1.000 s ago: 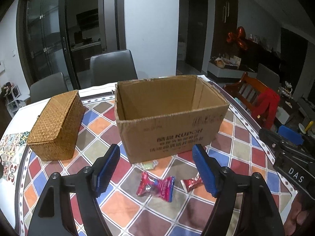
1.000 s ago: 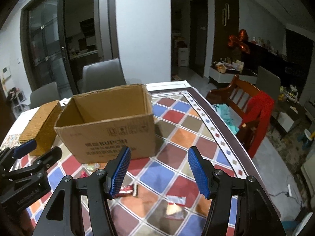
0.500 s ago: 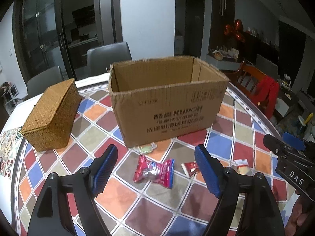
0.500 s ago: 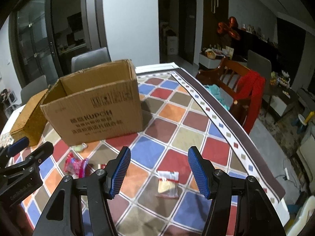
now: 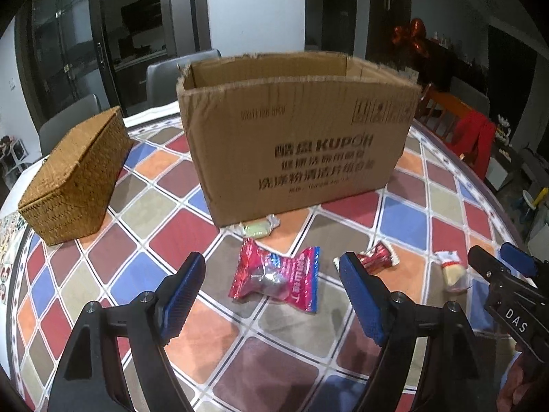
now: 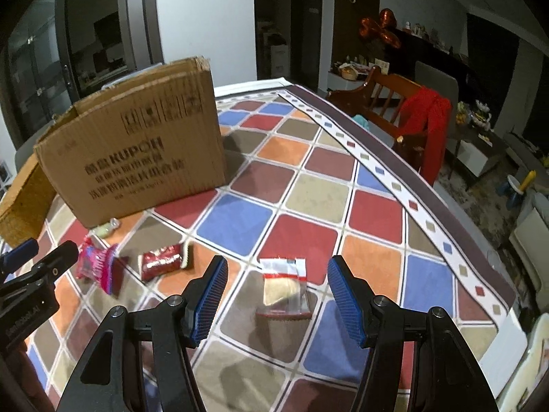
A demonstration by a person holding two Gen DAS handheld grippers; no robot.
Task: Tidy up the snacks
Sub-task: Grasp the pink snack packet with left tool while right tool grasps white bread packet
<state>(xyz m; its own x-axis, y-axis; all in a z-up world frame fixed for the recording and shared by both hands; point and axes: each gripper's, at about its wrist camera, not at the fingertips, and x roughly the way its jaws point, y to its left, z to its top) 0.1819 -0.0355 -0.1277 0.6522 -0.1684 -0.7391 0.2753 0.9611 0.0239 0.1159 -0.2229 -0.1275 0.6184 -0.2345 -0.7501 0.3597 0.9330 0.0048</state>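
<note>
Hovering, jaws released: left gripper (image 5: 271, 295) above pink snack packet (image 5: 276, 278) | right gripper (image 6: 276, 295) above clear snack bag (image 6: 284, 283) | cardboard box (image 5: 295, 134) far, wicker basket (image 5: 73, 178) left | chequered tablecloth (image 6: 298, 202), dim room, wooden chair (image 6: 387, 92) right

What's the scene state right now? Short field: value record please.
left gripper: open, empty, lined up on the pink snack packet
right gripper: open, empty, lined up on the clear snack packet
cardboard box: open top, upright, contents not visible
wicker box: lid closed, left of the cardboard box
green candy: on the cloth at the cardboard box's front edge
dark red snack packet: between the pink and clear packets
tablecloth: coloured diamond pattern
</note>
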